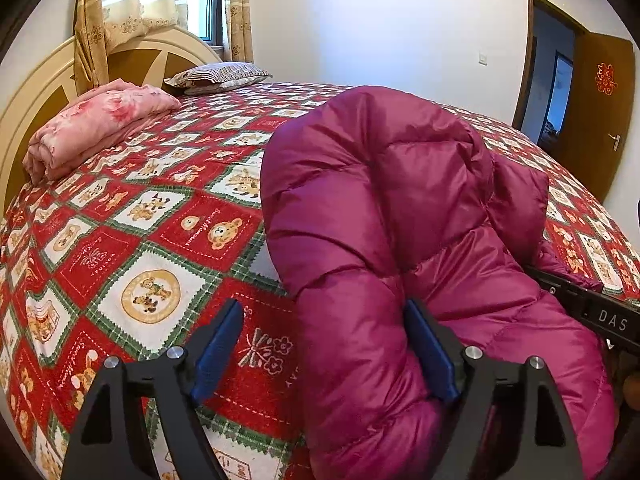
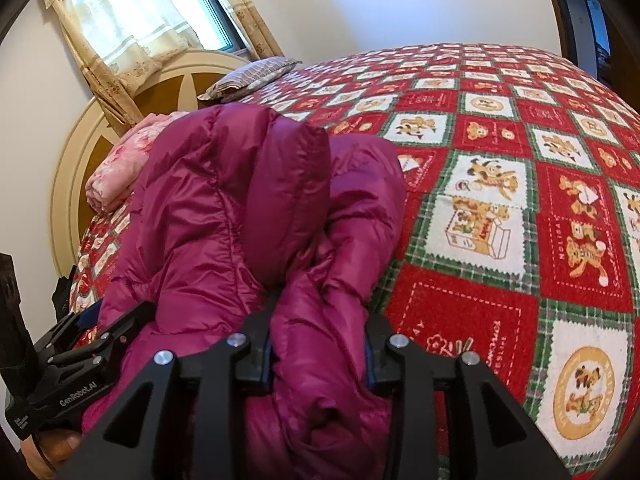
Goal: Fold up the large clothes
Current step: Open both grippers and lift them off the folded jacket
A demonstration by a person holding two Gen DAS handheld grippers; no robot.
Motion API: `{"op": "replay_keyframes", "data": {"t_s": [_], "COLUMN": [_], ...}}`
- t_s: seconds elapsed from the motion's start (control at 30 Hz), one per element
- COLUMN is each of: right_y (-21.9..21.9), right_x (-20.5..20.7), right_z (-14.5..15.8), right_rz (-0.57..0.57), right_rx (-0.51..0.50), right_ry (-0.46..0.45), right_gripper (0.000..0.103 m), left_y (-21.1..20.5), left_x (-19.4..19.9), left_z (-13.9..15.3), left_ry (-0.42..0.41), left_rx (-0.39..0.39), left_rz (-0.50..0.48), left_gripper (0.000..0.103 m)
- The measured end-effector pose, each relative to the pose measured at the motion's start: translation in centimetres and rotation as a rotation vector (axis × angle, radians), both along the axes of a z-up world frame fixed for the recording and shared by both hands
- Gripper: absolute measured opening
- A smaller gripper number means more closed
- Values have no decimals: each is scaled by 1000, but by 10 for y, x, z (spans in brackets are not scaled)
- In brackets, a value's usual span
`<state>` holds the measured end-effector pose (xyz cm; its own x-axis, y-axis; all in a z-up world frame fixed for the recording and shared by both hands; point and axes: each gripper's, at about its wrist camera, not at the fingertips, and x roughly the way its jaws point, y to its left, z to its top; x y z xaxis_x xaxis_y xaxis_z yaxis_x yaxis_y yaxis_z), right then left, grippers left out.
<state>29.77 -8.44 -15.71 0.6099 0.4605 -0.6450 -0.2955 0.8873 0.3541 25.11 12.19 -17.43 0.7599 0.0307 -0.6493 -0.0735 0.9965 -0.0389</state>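
Item: magenta quilted down jacket [image 1: 384, 208], bulky, lying bunched and partly doubled over on the near part of a bed. One padded section rises in a hump; a long padded fold trails toward the near edge.

Support: bed covered by a red, green and white patchwork bedspread [image 1: 168, 216] printed with bears and small flowers.

Left gripper [image 1: 326, 344]: jaws spread wide. The left blue pad [image 1: 218, 352] hangs above bare bedspread, apart from the jacket. The right blue pad [image 1: 430, 354] lies against the jacket's near fold. The fold sits between the jaws but is not squeezed.

Right gripper [image 2: 320, 354]: a thick fold of the jacket fills the gap between the jaws, and both inner faces lie against the fabric; the jaws stand partly apart around it. Whether it is firmly pinched or loosely let go cannot be told.

In the right wrist view the left gripper appears at the near left, at the jacket's left edge.

Other contents, far end of the bed: folded pink blanket [image 1: 100, 124] at the left; striped pillow [image 1: 218, 76] beside it; cream and brown rounded headboard [image 1: 36, 92].

Room: window with beige patterned curtains [image 1: 104, 12] behind the headboard; white wall; open brown door [image 1: 600, 120] at the far right.
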Motion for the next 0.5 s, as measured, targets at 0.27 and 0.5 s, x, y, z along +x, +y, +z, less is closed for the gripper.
{"op": "replay_keyframes", "data": {"t_s": [0.27, 0.5], "right_y": [3, -3], "right_x": [0, -13], "right_z": [1, 24], "right_rz": [-14, -57], "right_rx": [-28, -46], "right_ry": [0, -33], "right_gripper": [41, 60], "left_y": [1, -3], "left_x": [1, -18], "left_z": [-1, 26], "left_ry": [2, -18], "left_rx": [-12, 41], "left_rz": [1, 5], "left_gripper": [83, 83]}}
